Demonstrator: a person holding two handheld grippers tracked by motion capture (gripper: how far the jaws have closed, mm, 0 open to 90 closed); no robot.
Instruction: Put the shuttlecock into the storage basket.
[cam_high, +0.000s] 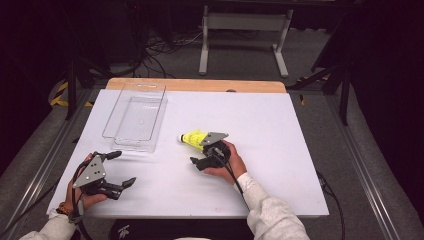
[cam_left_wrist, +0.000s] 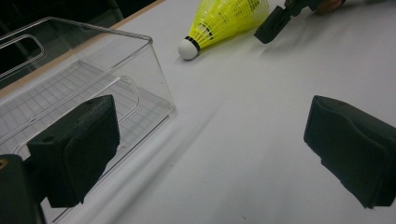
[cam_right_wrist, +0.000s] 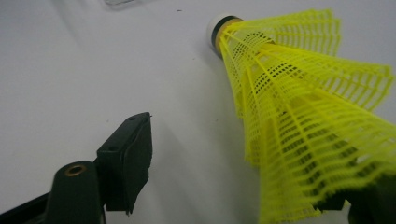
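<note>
A yellow shuttlecock (cam_high: 194, 138) lies on its side near the middle of the white table (cam_high: 280, 150), its white cork tip pointing left toward a clear plastic box (cam_high: 136, 116) that stands on the far left part of the table. The box is empty and open on top, which makes it the likely place for the shuttlecock to go.

The right gripper (cam_high: 204, 150) comes at the shuttlecock from its wide skirt end. In the right gripper view the mesh skirt (cam_right_wrist: 308, 116) lies between the jaws: one jaw stands clear of it at the left with bare table between, the other sits low at the right, against or under the skirt edge; I cannot tell if it touches. So the jaws are spread around the skirt and not yet pinching it. Approaching from the open end makes sense, since the light mesh gives a broad, soft place to grip, while the small cork would slip.

The left gripper (cam_high: 122, 170) rests at the near left of the table, well apart from the shuttlecock, jaws spread wide with nothing between them. It points toward the box's near corner, seemingly waiting, perhaps to steady the box.
</note>
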